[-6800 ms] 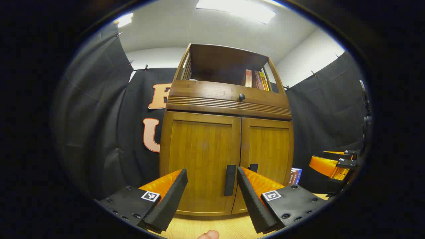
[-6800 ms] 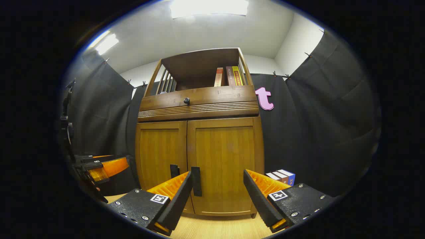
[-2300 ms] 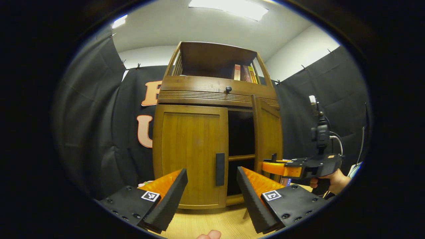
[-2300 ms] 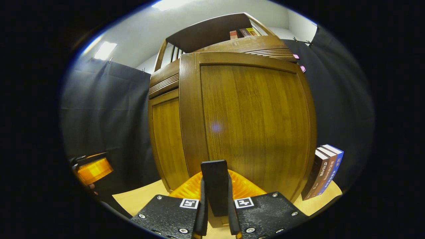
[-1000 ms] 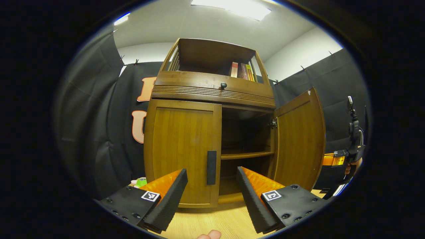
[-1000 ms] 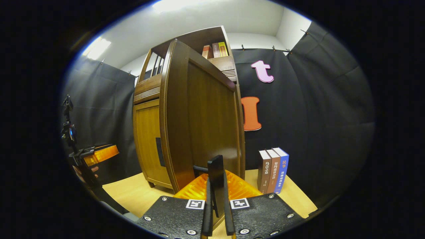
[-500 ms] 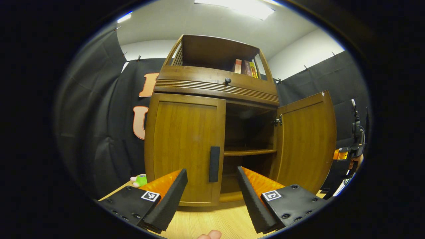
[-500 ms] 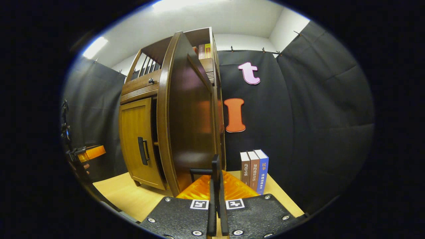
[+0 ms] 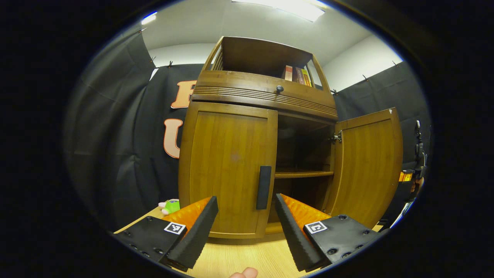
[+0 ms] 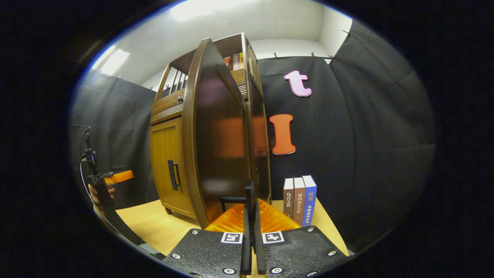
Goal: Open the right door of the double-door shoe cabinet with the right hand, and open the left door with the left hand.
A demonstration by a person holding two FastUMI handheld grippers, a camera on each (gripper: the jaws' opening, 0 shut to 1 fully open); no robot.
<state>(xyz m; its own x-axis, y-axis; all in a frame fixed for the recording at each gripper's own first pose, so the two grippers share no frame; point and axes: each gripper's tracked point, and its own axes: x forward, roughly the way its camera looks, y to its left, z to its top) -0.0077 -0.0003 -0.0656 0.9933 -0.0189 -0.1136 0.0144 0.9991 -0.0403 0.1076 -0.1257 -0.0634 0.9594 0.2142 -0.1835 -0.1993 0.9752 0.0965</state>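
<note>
The wooden shoe cabinet (image 9: 227, 170) stands on a light wood floor. Its left door (image 9: 227, 166) is closed, with a black handle (image 9: 264, 187) at its inner edge. My left gripper (image 9: 245, 227) is open just short of that handle, which sits above the gap between the fingers. The right door (image 9: 368, 166) is swung wide open and shows dark shelves inside. In the right gripper view this door (image 10: 224, 135) is seen nearly edge-on, and my right gripper (image 10: 251, 231) is shut on its black handle (image 10: 250, 200). The left gripper (image 10: 115, 177) shows far off on the left.
Three books (image 10: 300, 199) stand upright on the floor beside the cabinet's right side, close to the open door. A small green toy (image 9: 170, 205) lies on the floor left of the cabinet. More books (image 9: 295, 74) stand on the top shelf. Black cloth walls close in all round.
The right door has swung a little wider with my right gripper on its handle. In the left gripper view the cabinet has slid to the right; the left gripper stays open.
</note>
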